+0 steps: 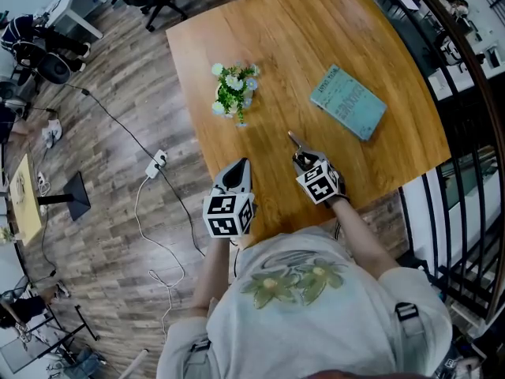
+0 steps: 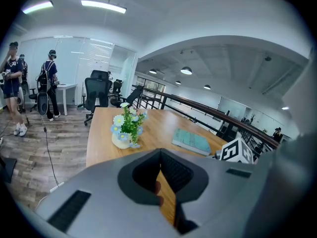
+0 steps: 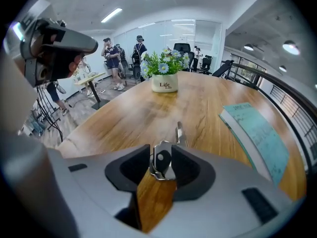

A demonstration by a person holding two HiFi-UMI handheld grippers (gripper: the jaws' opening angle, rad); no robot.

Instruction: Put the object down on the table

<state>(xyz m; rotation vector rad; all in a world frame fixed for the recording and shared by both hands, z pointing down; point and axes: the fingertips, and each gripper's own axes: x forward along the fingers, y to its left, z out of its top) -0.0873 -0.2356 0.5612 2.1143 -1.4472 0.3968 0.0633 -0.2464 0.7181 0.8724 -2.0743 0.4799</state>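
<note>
A small shiny metal object (image 3: 163, 163) with a thin stem (image 3: 179, 132) lies on the wooden table (image 1: 316, 30) between the fingers of my right gripper (image 3: 162, 155). Those jaws stand apart, with bare wood showing beside the object. In the head view the right gripper (image 1: 301, 158) is near the table's front edge and the object's stem (image 1: 293, 140) pokes out ahead of it. My left gripper (image 1: 237, 166) hovers over the front left edge of the table. Its tips meet with nothing between them (image 2: 160, 152).
A white pot of flowers (image 1: 233, 91) stands mid-table, and a teal book (image 1: 348, 102) lies to its right. A dark railing (image 1: 473, 93) runs past the table's right side. Cables and a power strip (image 1: 155, 163) lie on the floor at left. People stand far off (image 2: 49, 83).
</note>
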